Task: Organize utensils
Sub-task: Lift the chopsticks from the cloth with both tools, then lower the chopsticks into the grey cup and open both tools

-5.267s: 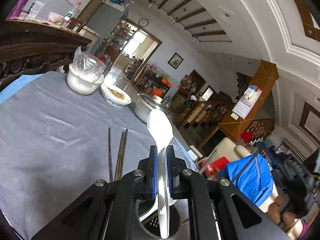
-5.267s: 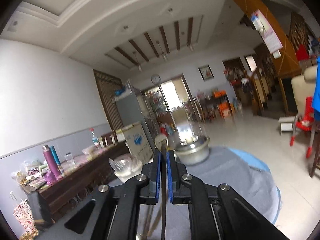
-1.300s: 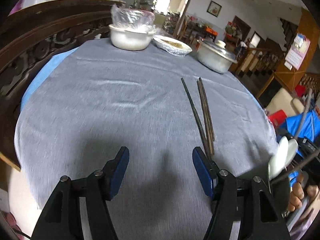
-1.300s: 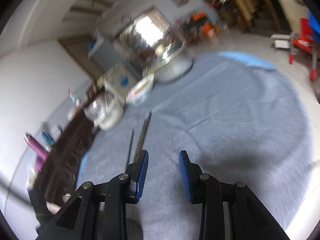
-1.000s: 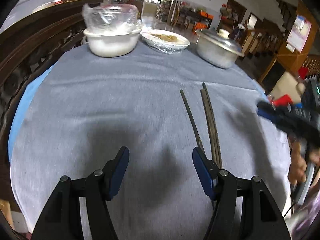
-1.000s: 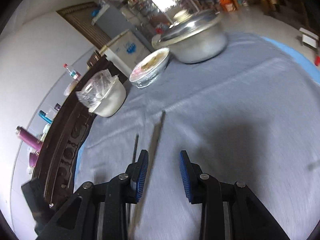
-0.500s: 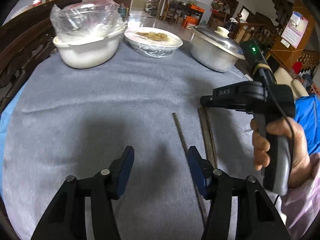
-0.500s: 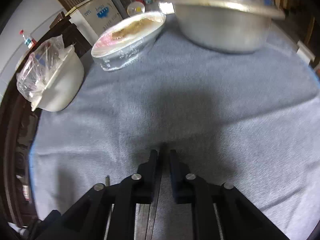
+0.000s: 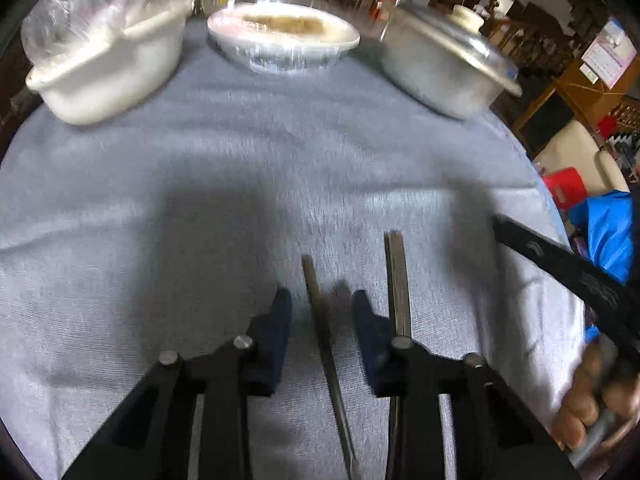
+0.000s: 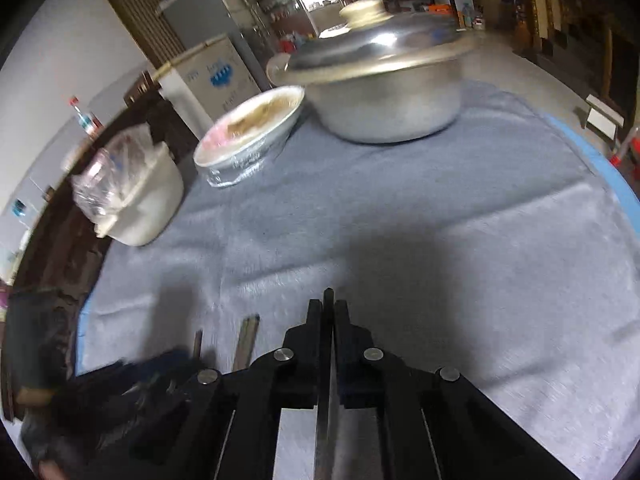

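Dark chopsticks lie on the grey tablecloth. In the left wrist view my left gripper is open, its jaws on either side of one chopstick. A second chopstick lies just right of the jaws. My right gripper is shut on a chopstick, lifted a little above the cloth. Two other chopsticks lie to its left on the cloth. The utensil holder is out of view.
At the table's far side stand a white bowl with plastic wrap, a covered dish of food and a lidded steel pot. The right hand-held gripper's body sits at the right edge. A carved wooden chair back stands left.
My left gripper has moved forward and lower, now straddling one chopstick. My right gripper has shut on another chopstick and lifted it. Earlier the left held a white spoon, now released.
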Demonstrator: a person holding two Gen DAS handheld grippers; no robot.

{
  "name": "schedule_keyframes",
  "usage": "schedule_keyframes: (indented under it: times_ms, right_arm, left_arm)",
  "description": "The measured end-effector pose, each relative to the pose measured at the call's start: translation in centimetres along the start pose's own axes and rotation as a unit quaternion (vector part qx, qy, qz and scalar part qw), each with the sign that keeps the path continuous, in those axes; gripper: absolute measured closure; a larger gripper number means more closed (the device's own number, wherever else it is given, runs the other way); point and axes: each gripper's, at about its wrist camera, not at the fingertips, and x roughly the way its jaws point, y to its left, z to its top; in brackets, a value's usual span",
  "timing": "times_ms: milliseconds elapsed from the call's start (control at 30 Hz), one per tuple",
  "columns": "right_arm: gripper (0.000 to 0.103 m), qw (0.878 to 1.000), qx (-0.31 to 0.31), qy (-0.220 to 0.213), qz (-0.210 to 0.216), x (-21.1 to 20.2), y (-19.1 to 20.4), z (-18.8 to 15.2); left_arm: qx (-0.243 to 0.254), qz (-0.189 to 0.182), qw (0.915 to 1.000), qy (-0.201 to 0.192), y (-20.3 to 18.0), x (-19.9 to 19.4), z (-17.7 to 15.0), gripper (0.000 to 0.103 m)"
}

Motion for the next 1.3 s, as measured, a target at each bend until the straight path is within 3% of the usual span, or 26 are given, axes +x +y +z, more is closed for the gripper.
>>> schedule_keyframes:
  times_ms: [100, 200, 433, 700, 867, 1000, 1300]
  right_arm:
    - [0.097, 0.999, 0.022, -0.015, 0.019, -2.8, -2.1, -1.2]
    - [0.097, 0.998, 0.037, -0.037, 0.039, -5.8, -3.8, -2.8]
    - [0.097, 0.991, 0.034, -0.118, 0.056, -14.0, -5.3, -7.3]
    - [0.097, 0.967, 0.010, -0.250, 0.051, -24.0, -3.3, -12.9]
    - [0.097, 0.943, -0.008, -0.330, 0.044, -29.8, -1.1, -16.7]
    - [0.097, 0.925, -0.014, -0.379, 0.033, -33.5, 0.4, -19.3]
    - [0.097, 0.912, -0.018, -0.410, 0.028, -37.6, 2.5, -21.8]
  left_arm:
    - [0.015, 0.022, 0.9996, 0.007, -0.8, 0.4, 0.0, 0.097]
    - [0.012, 0.029, 0.9995, -0.006, -0.9, -0.4, -0.5, 0.098]
    - [-0.008, 0.018, 0.9942, -0.106, -0.1, -8.5, -3.4, 0.098]
    - [-0.008, 0.030, 0.9692, -0.244, -1.4, -21.0, -9.6, 0.098]
    - [-0.012, 0.028, 0.9506, -0.309, -2.4, -26.6, -15.1, 0.098]
    - [-0.023, 0.020, 0.9405, -0.339, -2.7, -29.1, -18.4, 0.098]
    - [-0.029, 0.003, 0.9294, -0.368, -3.4, -33.3, -22.1, 0.098]
